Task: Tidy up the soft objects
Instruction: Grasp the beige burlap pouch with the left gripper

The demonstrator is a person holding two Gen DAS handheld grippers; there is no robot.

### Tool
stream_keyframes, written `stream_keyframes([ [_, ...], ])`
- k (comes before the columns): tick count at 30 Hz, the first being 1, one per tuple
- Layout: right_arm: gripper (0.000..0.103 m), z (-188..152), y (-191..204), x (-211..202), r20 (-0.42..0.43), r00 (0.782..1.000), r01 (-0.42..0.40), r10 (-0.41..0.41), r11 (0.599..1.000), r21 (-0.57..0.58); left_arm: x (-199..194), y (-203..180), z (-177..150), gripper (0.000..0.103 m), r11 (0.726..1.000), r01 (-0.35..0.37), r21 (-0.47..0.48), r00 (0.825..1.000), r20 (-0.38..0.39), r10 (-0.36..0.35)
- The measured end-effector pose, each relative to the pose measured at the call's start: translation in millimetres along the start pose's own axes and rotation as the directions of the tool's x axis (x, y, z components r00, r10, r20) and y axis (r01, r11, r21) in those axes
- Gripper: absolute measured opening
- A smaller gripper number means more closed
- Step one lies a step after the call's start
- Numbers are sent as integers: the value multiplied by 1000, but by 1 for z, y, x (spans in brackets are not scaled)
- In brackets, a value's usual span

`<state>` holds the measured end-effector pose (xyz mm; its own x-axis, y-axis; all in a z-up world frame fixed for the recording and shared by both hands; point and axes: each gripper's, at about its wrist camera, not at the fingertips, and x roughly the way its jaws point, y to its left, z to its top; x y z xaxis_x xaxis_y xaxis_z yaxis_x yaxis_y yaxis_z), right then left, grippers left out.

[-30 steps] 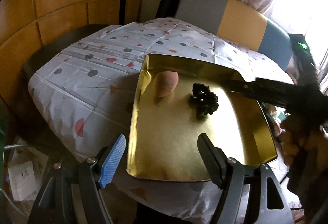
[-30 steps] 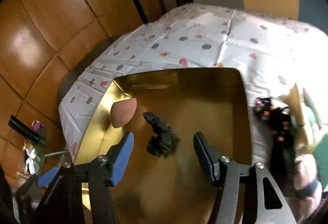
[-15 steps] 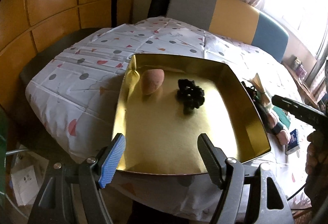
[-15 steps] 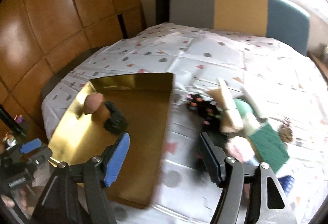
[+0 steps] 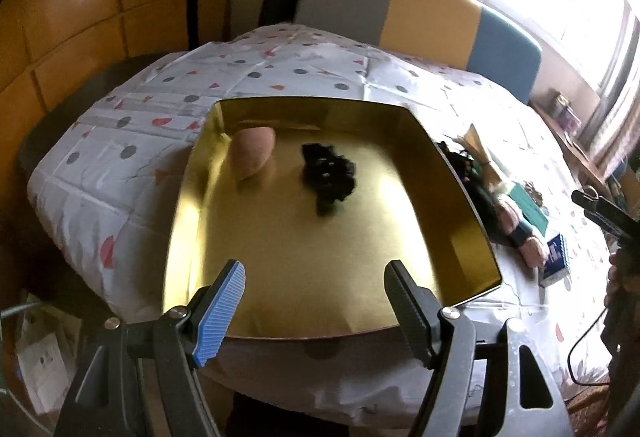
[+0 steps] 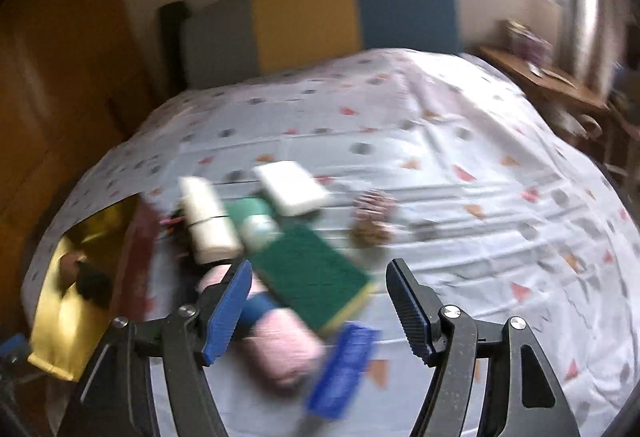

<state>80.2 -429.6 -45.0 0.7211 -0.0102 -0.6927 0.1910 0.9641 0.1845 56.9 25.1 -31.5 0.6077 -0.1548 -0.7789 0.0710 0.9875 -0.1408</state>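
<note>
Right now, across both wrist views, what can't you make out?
- Right wrist view: motion blur smears the pile; the brownish clump beside the green sponge can't be identified.
- Right wrist view: the gold tray is cut by the left edge, its contents dark smudges.
- Left wrist view: the tray's right wall hides part of the pile.
- Left wrist view: the right hand-held gripper is cropped at the edge, its jaws unseen there.

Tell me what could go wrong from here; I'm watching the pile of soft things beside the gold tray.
1. The pile is tightly packed: the green sponge lies against the pink yarn, so the open right gripper might catch two things at once.
2. The gold tray overhangs the table's near edge; a careless drop could tip it.
</note>
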Motion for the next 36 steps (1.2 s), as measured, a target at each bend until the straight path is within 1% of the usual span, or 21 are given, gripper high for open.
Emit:
stream_keyframes([
  [2,70,-8,-23,6,0,999,32,-32,997,69,0,-9,3,73,1000,4,26,1000,-1,-4],
  [4,70,-8,-36,15,-48,997,70,-65,990,119,-1,-20,7,73,999,17,49,1000,-1,-17],
  [6,70,-5,-44,12,-23,999,41,-38,986,162,-1,-31,13,73,998,32,62,999,0,-32],
  [8,72,-3,-47,8,-6,1000,29,-29,983,180,-1,-45,20,73,995,58,79,998,6,-59],
  [10,76,-3,-50,4,7,1000,15,-17,981,195,1,-61,29,73,991,91,95,996,1,-92],
  [14,76,-2,-49,0,25,1000,10,-16,977,211,10,-100,51,69,975,185,126,983,-37,-182],
  [17,76,-2,-51,-2,32,999,-4,-3,976,219,21,-130,69,68,958,252,140,967,-65,-245],
  [19,78,-1,-51,-2,37,999,-11,3,976,219,35,-149,80,65,945,304,122,951,-100,-293],
  [21,80,0,-52,-4,42,999,-16,6,975,220,52,-164,90,59,939,330,101,939,-134,-316],
  [23,80,0,-53,-4,45,999,-25,16,974,224,70,-177,98,55,931,359,63,924,-168,-344],
  [28,81,2,-57,-3,40,998,-46,37,969,244,121,-196,113,54,920,390,-40,893,-229,-388],
  [30,81,2,-58,-3,41,998,-61,52,965,254,140,-202,118,53,920,383,-84,885,-252,-392],
  [31,81,2,-59,-3,42,998,-65,56,964,259,148,-205,120,53,918,385,-92,881,-260,-395],
  [32,81,2,-60,-2,43,997,-70,61,962,264,154,-207,121,53,923,375,-93,884,-265,-385],
  [33,81,2,-61,-2,43,997,-76,67,960,269,163,-209,122,53,930,353,-101,890,-270,-367],
  [35,81,2,-63,-1,39,996,-90,82,955,283,172,-211,124,53,926,359,-112,883,-282,-376],
  [36,82,2,-64,0,37,995,-95,88,952,290,179,-214,124,53,931,347,-114,885,-287,-365],
])
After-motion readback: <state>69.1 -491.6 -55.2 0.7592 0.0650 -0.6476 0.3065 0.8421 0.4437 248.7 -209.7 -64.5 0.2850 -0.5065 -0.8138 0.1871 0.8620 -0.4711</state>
